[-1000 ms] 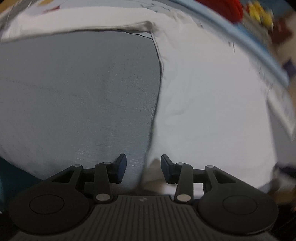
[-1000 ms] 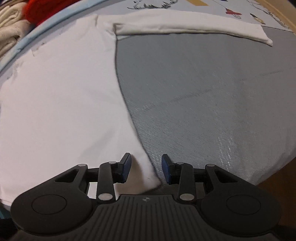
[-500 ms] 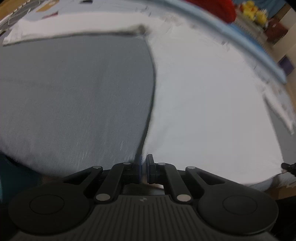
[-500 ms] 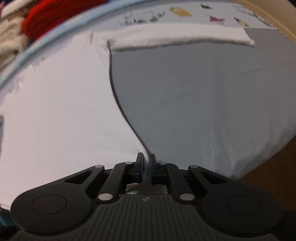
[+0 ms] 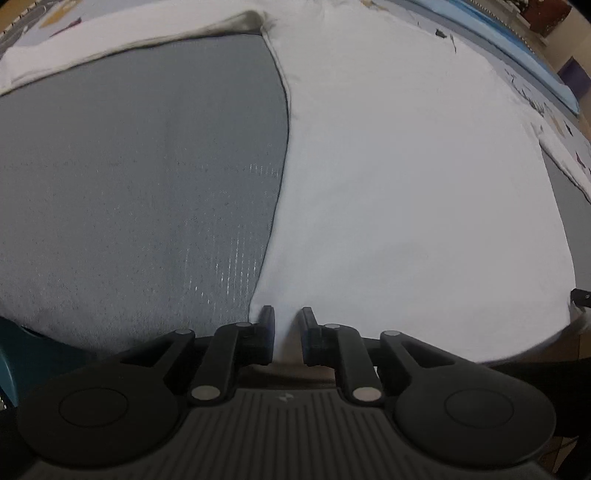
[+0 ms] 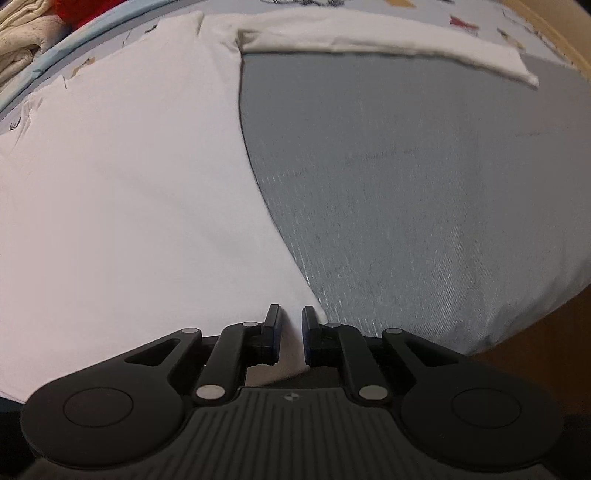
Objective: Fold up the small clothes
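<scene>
We see a white long-sleeved shirt (image 5: 406,177) spread flat on a grey cloth surface (image 5: 140,184), viewed steeply from above by both wrist cameras. In the left wrist view the shirt fills the picture from 12 o'clock round to 4 o'clock, its side edge curving down to 6 o'clock, with one sleeve (image 5: 122,40) stretched out toward 10 o'clock. The left gripper (image 5: 284,321) sits at 6 o'clock at the shirt's lower corner; its jaws have just been opening a little and now stand slightly apart with white fabric between them, and we cannot tell whether they press on it. In the right wrist view the shirt (image 6: 129,177) covers the 9 o'clock half, and its other sleeve (image 6: 388,48) runs toward 1 o'clock over the grey surface (image 6: 424,184). The right gripper (image 6: 290,319) is at 6 o'clock on the opposite lower corner; its jaws too have just been opening slightly, a narrow gap with white cloth in it, the grip unclear. A printed mat (image 6: 424,7) lies beyond at 12 o'clock, and folded cream and red textiles (image 6: 26,33) sit at 10 o'clock.
</scene>
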The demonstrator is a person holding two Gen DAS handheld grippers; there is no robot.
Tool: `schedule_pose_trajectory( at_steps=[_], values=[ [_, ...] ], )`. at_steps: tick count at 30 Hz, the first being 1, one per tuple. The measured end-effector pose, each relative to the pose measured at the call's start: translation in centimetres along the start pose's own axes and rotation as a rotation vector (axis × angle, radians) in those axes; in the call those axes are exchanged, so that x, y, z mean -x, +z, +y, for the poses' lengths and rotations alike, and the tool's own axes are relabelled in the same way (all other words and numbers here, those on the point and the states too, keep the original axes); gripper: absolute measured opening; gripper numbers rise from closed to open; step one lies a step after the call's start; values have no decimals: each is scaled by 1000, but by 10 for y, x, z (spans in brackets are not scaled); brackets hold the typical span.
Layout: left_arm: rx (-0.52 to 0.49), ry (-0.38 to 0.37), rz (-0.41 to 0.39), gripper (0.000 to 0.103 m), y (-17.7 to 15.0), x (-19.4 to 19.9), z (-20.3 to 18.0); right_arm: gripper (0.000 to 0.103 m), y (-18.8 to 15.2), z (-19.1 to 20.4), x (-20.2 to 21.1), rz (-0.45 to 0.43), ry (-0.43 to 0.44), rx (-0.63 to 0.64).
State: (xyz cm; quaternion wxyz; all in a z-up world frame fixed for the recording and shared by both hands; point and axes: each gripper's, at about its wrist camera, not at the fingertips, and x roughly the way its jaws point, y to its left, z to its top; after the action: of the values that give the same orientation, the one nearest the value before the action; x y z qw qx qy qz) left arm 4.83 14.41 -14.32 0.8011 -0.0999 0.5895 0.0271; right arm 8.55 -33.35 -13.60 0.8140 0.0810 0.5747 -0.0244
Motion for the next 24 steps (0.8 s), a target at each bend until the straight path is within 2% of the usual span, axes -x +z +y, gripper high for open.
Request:
schedule_pose_trajectory(
  at_steps=[1,2,3,4,6,7,8,11,12,13,19,24],
  values=[
    [-8,-1,-32,21,-1,7,-2,13,2,3,5,-33,15,6],
    [-22,-4,-70,25,2,12,-7,18,3,5,10,-63,35,12],
    [-34,-9,-96,36,3,16,-8,26,4,6,11,-70,44,16],
    [-40,-16,-98,43,4,16,-10,29,3,8,7,-51,41,25],
    [-44,-8,-35,45,4,2,-10,31,-2,9,-8,25,1,48],
    [-55,4,-11,45,4,-4,-9,31,-2,12,-7,8,-10,63],
    [-69,15,-28,45,3,-2,-11,31,0,15,-4,-5,-16,70],
    [-64,-22,-127,49,7,17,-14,31,5,20,19,-125,53,45],
    [-62,-25,-171,57,8,24,-14,31,8,21,28,-168,72,37],
    [-62,-18,-211,64,11,26,-17,31,9,22,36,-212,90,33],
    [-56,38,-430,81,23,45,-26,33,37,23,91,-483,198,-3],
    [4,108,-574,84,14,79,-27,38,90,25,140,-666,255,22]
  ],
)
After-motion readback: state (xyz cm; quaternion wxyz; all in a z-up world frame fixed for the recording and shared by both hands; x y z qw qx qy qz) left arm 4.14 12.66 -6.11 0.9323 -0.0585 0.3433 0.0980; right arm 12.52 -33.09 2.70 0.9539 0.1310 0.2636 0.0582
